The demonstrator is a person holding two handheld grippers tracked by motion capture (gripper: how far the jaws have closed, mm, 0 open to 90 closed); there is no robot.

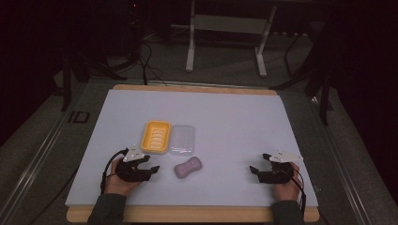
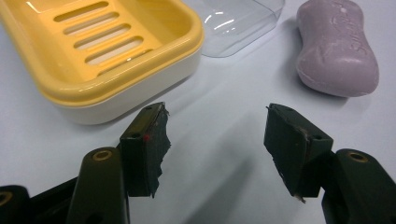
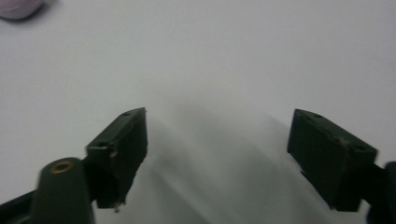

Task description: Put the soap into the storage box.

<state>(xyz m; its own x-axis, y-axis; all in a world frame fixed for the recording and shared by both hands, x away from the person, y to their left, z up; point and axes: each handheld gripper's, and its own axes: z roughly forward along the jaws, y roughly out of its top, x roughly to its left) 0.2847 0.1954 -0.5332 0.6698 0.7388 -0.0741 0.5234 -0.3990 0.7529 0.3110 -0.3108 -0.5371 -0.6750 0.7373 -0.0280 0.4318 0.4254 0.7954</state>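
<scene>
A yellow slotted soap dish lies on the white table sheet, with its clear plastic lid beside it on the right. A purple bar of soap rests just in front of the lid. My left gripper stands open on the sheet, a little left of the soap and in front of the dish, nothing between its jaws. Over bare sheet at the right, my right gripper is open and holds nothing; a bit of the soap shows far off.
The white sheet covers a wooden table top. Behind the table a white metal stand rises from the dark floor, with cables trailing nearby.
</scene>
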